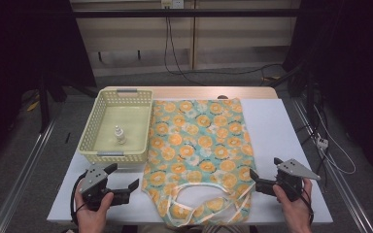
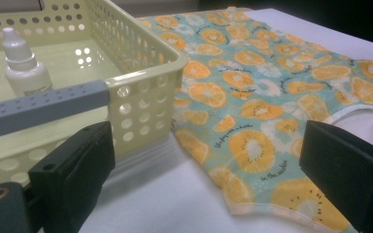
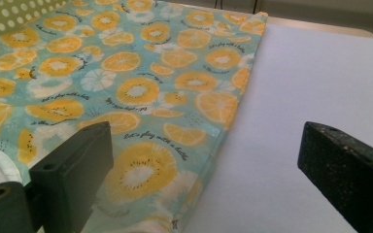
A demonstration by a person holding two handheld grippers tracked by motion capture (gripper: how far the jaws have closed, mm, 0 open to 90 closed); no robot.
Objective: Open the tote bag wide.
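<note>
Both hands are resting at the table's near edge, the left gripper (image 1: 125,177) and right gripper (image 1: 263,175) gaping empty, flanking the garment (image 1: 199,145).

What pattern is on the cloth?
Orange and kiwi slices on teal cloth; it shows best in the right gripper view.

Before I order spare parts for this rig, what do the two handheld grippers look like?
Both are black. The left gripper and the right gripper each have two blocky black jaws and a grey three-cornered plate on top. A black cable loops from the left one. Bare hands hold them; no sleeves are visible.
</note>
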